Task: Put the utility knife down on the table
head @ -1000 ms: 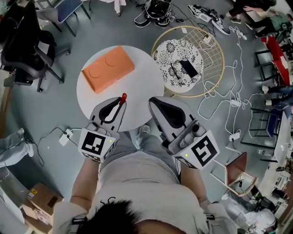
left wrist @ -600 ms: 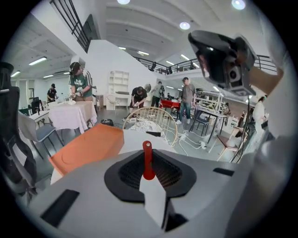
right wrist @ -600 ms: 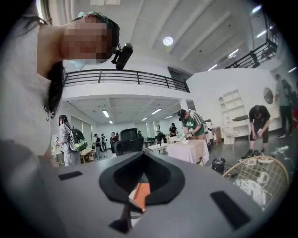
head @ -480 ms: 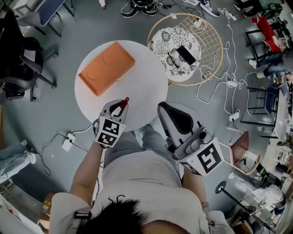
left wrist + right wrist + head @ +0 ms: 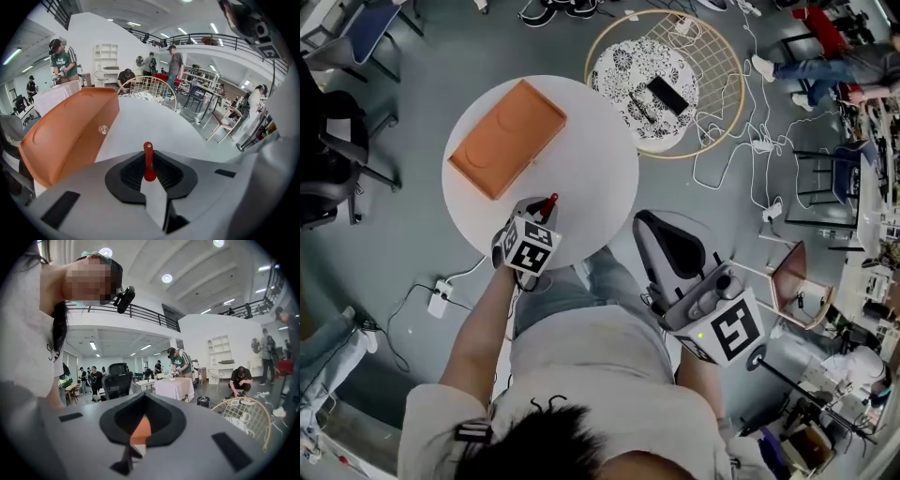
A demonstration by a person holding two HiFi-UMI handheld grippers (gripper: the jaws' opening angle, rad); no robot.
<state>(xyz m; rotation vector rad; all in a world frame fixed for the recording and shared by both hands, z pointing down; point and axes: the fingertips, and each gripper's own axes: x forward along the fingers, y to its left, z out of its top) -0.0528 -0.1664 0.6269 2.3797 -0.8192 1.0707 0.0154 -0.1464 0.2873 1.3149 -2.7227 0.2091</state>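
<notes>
A slim red utility knife (image 5: 550, 202) (image 5: 148, 159) sticks out forward from my left gripper (image 5: 542, 209) (image 5: 149, 172), which is shut on it. The gripper hangs over the near edge of the round white table (image 5: 591, 159) (image 5: 150, 124). In the left gripper view the knife's red end points toward the table's far side, low over the top; I cannot tell whether it touches. My right gripper (image 5: 652, 225) (image 5: 143, 397) is off the table to the right, above the person's lap, its black jaws shut with nothing in them.
An orange box (image 5: 506, 136) (image 5: 68, 129) lies on the table's left half, just beyond the knife. Behind the table stands a wire-rimmed round stand (image 5: 661, 89) with a black phone on it. Cables (image 5: 750, 159) trail on the floor; an office chair (image 5: 328, 141) is at the left.
The left gripper has drawn in and dropped lower near the table's front edge, still shut on the knife. The right gripper has drifted right and back. The head view has shifted.
</notes>
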